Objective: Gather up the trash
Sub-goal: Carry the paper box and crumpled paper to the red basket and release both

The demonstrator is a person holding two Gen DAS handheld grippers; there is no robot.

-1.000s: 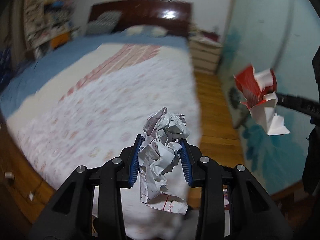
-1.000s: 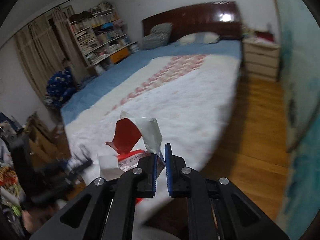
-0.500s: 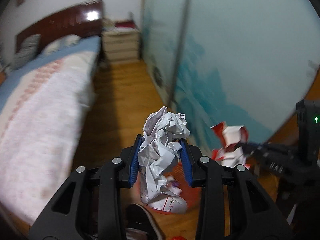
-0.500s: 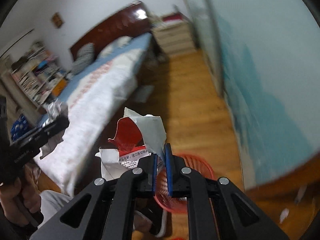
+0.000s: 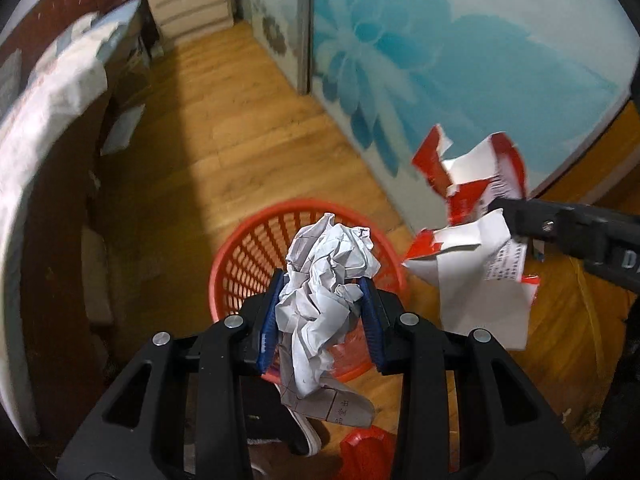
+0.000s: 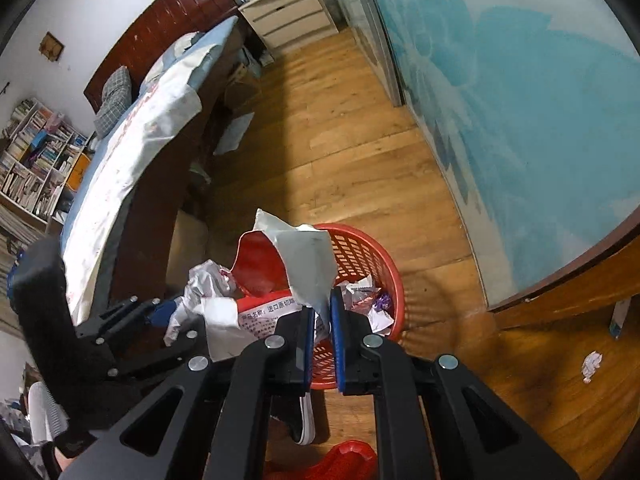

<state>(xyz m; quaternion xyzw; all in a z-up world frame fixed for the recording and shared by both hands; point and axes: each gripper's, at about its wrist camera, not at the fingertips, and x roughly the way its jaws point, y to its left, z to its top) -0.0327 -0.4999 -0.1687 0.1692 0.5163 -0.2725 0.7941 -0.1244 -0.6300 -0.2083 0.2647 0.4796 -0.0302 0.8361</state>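
Holding crumpled paper (image 5: 328,276) in left tongs (image 5: 323,314), torn packet (image 6: 296,276) in right tongs (image 6: 320,334); centring over basket (image 5: 248,256) before releasing.

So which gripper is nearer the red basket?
Left. The left gripper hangs over the red basket with crumpled paper; the right gripper is off its side.

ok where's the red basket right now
The red basket stands on the wood floor near the blue flowered wall, just below the left gripper and its crumpled paper in the left wrist view.
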